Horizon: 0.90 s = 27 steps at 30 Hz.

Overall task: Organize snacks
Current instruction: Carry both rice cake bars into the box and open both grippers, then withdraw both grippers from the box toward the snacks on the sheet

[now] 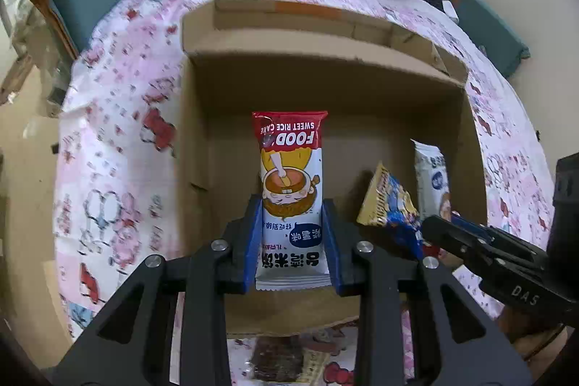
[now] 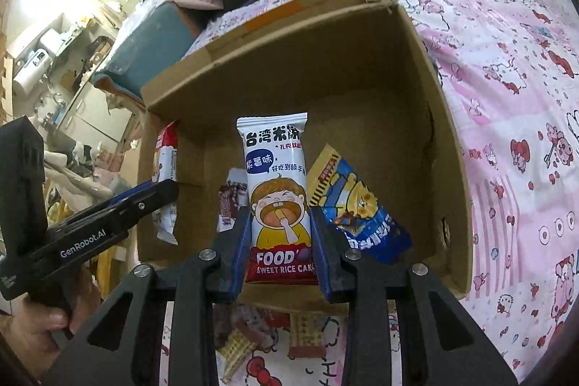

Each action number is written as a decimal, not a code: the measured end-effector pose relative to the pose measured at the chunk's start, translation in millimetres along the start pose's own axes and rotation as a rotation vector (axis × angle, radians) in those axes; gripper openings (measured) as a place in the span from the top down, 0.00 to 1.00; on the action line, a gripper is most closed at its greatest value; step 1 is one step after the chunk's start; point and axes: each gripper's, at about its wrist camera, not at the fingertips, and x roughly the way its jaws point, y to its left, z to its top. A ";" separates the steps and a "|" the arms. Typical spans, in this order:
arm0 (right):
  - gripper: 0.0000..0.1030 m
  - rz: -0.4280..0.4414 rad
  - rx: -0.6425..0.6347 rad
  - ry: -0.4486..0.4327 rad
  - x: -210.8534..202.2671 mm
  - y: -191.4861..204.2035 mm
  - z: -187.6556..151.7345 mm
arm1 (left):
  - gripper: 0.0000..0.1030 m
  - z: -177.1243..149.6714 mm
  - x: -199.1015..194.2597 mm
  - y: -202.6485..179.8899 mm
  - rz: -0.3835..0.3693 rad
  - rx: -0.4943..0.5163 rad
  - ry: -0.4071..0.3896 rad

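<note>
Placement into the cardboard box (image 1: 202, 147) was judged to be the step in hand, since each hand-held gripper was held over the box mouth with a packet clamped in it. Nearest the left wrist camera, the left hand-held gripper (image 1: 292, 234) was seen narrowed onto a rice cake packet (image 1: 291, 183), gripped at its lower half with the red end pointing away. Likewise, the right hand-held gripper (image 2: 278, 241) was closed onto a second rice cake packet (image 2: 277, 190), its red end nearest the camera. Just beyond, a blue and yellow snack packet (image 2: 358, 216) was seen lying inside the box, with a small dark packet (image 2: 228, 201) beside it. Lowering and release onto the bare box floor were judged to be called for next. Farther off, the box was seen resting on a pink patterned bed sheet (image 2: 506, 96).
</note>
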 end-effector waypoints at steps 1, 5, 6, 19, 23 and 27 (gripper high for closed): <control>0.68 0.003 0.006 0.004 1.0 -0.8 0.0 | 0.73 -1.0 2.2 -2.1 0.000 0.014 0.004; 0.68 0.006 0.018 -0.003 1.4 0.2 0.1 | 0.73 -4.9 3.5 -9.6 0.034 0.067 -0.018; 0.68 -0.008 -0.001 -0.007 1.5 2.8 -0.5 | 0.73 -5.3 3.9 -9.8 0.034 0.068 -0.018; 0.68 -0.026 -0.023 0.023 10.5 1.7 -1.2 | 0.73 -2.4 10.9 -5.0 0.015 0.028 0.035; 0.65 -0.021 -0.012 0.026 11.9 -0.1 -1.2 | 0.71 -2.7 9.0 -4.9 0.030 0.034 0.024; 0.33 -0.091 -0.063 -0.012 9.6 6.2 -1.9 | 0.42 -2.0 6.0 -3.7 0.038 0.029 0.027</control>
